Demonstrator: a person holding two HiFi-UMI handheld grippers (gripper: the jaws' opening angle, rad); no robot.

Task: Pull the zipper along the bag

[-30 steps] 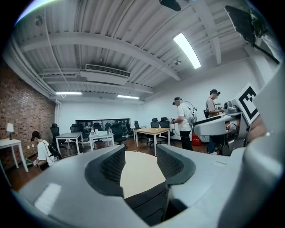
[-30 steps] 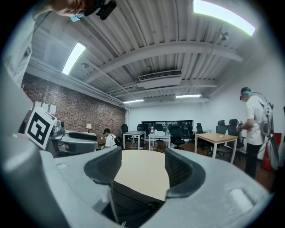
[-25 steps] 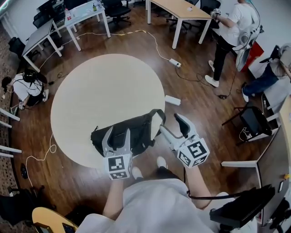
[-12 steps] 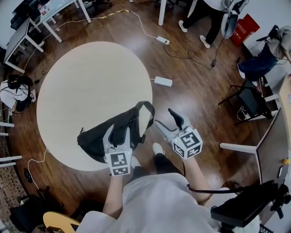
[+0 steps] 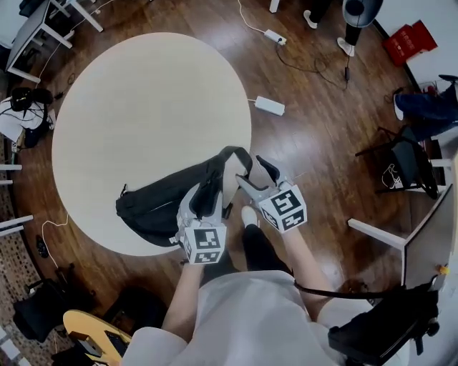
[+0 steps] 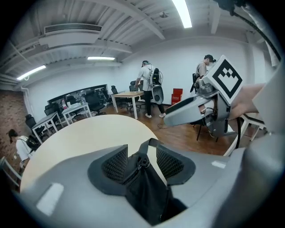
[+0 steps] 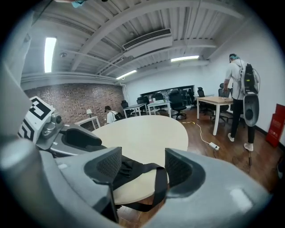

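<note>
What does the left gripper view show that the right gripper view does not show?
Only the left gripper view: the zipper pull close between its open jaws, and the right gripper from the side. Only the right gripper view: the strap looping down off the round table, the left gripper, a brick wall. Both: the black bag on the round table.

We see soft, even light from ceiling strips (image 6: 183, 13) above the round table (image 5: 143, 107), black bag (image 5: 161, 207) on it losing detail, gripper views bulged, dark-cornered, edges blurred.
</note>
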